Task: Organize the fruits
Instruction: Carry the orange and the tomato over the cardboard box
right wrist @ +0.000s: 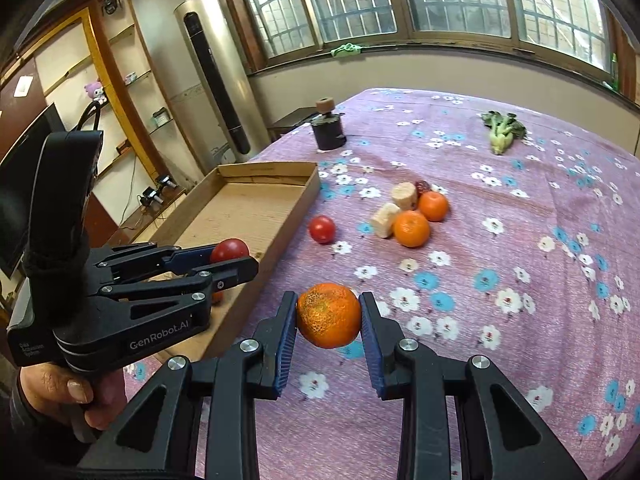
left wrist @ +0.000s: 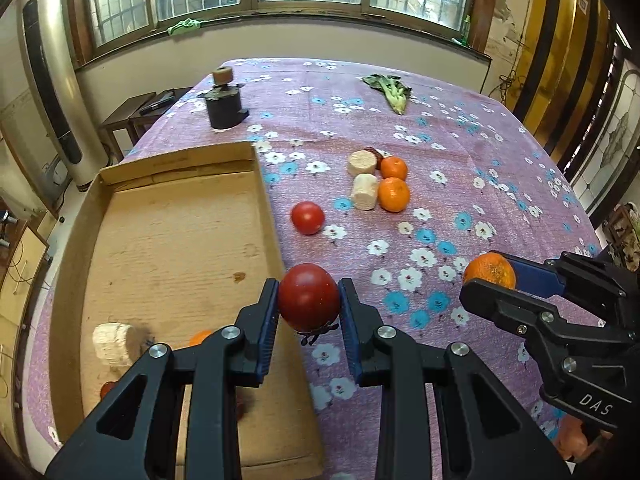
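Left wrist view: a red tomato (left wrist: 309, 297) is clamped between the blue pads of the left gripper (left wrist: 309, 304), jaws nearly closed around it, held at lower centre over the right wall of the cardboard tray (left wrist: 269, 200). At the right edge, a mandarin (left wrist: 490, 271) is pinched in the right gripper (left wrist: 494, 276), above the floral tablecloth (left wrist: 480, 152). Mid-frame, a second tomato (left wrist: 307, 218) and two oranges (left wrist: 394, 194) are seen lying on the cloth
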Available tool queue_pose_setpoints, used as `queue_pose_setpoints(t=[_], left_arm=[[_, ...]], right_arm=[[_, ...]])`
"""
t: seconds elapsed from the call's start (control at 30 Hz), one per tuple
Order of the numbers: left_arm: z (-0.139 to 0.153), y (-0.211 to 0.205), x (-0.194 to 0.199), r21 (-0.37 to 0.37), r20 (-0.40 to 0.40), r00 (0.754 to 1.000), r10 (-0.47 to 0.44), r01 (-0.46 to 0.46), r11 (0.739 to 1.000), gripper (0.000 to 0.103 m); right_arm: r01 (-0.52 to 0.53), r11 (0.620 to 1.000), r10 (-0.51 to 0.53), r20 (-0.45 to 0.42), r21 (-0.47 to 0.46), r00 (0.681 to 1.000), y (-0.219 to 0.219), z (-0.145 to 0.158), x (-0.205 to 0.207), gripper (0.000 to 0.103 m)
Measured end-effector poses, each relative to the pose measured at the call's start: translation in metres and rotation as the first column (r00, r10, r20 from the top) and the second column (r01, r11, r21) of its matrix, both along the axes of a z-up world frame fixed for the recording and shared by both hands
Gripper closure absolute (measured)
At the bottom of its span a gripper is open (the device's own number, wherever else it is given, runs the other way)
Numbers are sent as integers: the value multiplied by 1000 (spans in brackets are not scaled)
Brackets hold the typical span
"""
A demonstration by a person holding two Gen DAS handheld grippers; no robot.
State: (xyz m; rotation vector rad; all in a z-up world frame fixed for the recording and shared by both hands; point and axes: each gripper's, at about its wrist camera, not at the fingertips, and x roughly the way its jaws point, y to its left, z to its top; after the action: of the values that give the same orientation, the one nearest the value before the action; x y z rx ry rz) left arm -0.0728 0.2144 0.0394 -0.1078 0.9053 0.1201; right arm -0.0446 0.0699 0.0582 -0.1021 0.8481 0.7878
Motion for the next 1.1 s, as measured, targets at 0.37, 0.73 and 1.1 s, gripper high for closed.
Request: queue_pose_setpoints(t=[0.37,0.73,1.1], left_arm=[[0,37,-11,-2,5,999,53,-53,999,76],[4,89,-15,-2,11,992,123,-123,992,76],[-5,135,-2,-29,-15,982,191,-191,981,76]], right_arm=[[-72,997,72,3,-14,997,40,1,-7,72],[-149,989,149,-12,1,989,89,3,-8,72],[-201,979,200,-41,-36,979,144,-17,7,72]])
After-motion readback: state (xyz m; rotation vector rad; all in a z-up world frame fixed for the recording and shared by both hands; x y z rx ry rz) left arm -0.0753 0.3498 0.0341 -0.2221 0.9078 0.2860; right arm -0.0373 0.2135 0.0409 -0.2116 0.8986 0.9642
